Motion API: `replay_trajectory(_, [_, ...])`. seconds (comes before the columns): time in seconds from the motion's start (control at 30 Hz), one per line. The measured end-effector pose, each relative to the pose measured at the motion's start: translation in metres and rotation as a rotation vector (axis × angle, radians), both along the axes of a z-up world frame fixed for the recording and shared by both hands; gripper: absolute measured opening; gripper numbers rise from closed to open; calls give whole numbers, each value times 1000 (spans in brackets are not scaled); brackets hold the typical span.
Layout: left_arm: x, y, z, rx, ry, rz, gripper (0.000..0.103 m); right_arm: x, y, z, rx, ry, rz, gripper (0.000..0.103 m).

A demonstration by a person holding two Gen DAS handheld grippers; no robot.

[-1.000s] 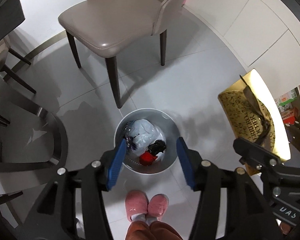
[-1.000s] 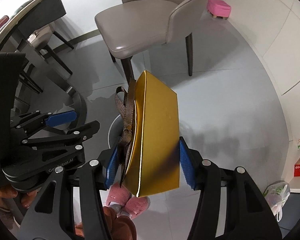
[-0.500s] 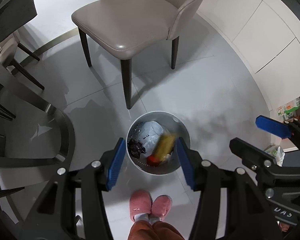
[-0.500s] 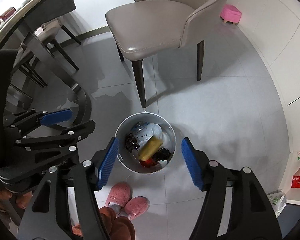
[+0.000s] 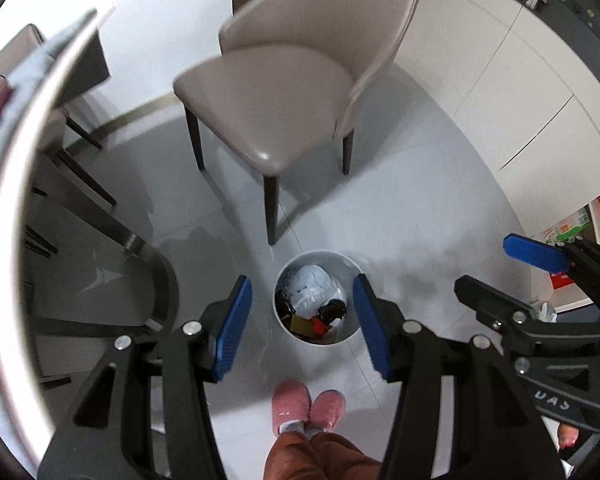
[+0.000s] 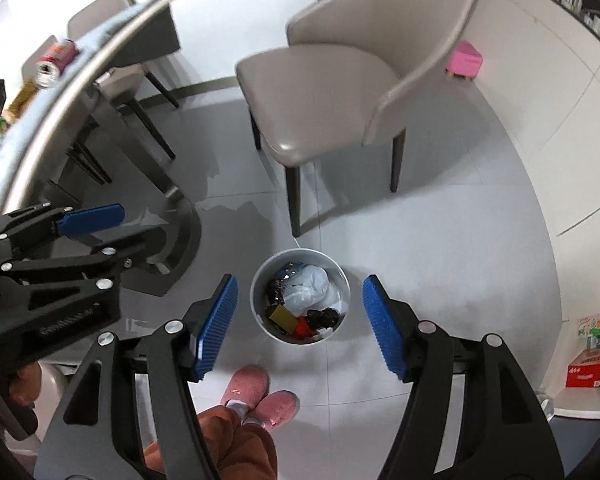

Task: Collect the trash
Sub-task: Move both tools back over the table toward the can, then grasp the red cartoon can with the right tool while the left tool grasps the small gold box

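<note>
Both grippers point steeply down at a round grey metal trash bin (image 5: 318, 258) standing on the pale grey tiled floor (image 5: 400, 200), just off the front leg of a beige leather dining chair with dark legs (image 5: 284, 92).

Left gripper (image 5: 302, 326): blue pads about half spread, nothing between them, only the bin seen far below in the gap. Right gripper (image 6: 300, 320): jaws moderately wide and empty, bin framed between the pads.

Inside the bin: a crumpled white plastic bag (image 6: 306, 288), black scraps (image 6: 322, 316), a red piece (image 6: 302, 326), and a gold cardboard box (image 6: 282, 316) lying tilted toward the bin's near-left wall, resting on the other trash.

The person's pink fuzzy slippers (image 5: 306, 406) stand side by side on the floor just at the near side of the bin; brown trousers (image 6: 236, 440) above them.

Along the left edge, a round table with a pale rim (image 6: 80, 92) and a dark curved base. A pink-and-silver drink can (image 6: 54, 62) lies on its side near the table edge. A small pink stool (image 6: 464, 60) sits by the white cabinet wall behind the chair. Red and green cartons (image 6: 592, 352) on a low shelf at far right.
</note>
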State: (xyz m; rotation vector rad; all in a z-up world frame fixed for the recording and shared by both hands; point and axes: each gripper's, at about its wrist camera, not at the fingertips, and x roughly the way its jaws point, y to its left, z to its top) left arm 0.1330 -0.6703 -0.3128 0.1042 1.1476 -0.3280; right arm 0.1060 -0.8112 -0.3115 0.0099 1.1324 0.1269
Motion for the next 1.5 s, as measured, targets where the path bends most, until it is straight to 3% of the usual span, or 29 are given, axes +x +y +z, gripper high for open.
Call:
replay_trajectory(0.2, [-25,41,64,-8,-34,65,53,-11,34,64,10,-51,99,63])
replay_trajectory(0.33, [-45,88,98,-9,-57,168,53,-14,71,102,29,-99,194,63])
replay_trajectory(0.63, [-84,218,138,-12,-117,421,53,-8,181,148,63,-182,375,63])
replay_trajectory(0.8, [-86,289,148,-5,-153,488,53,-1,252,161,63,-210,444,63])
replay_trajectory(0.93, [-73,348,154,-7,-172,481,53,9,313,166,56,-230,445,63])
replay_trajectory(1.17, [-29,436,159,9,-186,380,53,40,408,172,75,-229,355,63])
replay_trajectory(1.5, [20,483,152,-27,-172,331,53,88,453,169,9,-227,289,63])
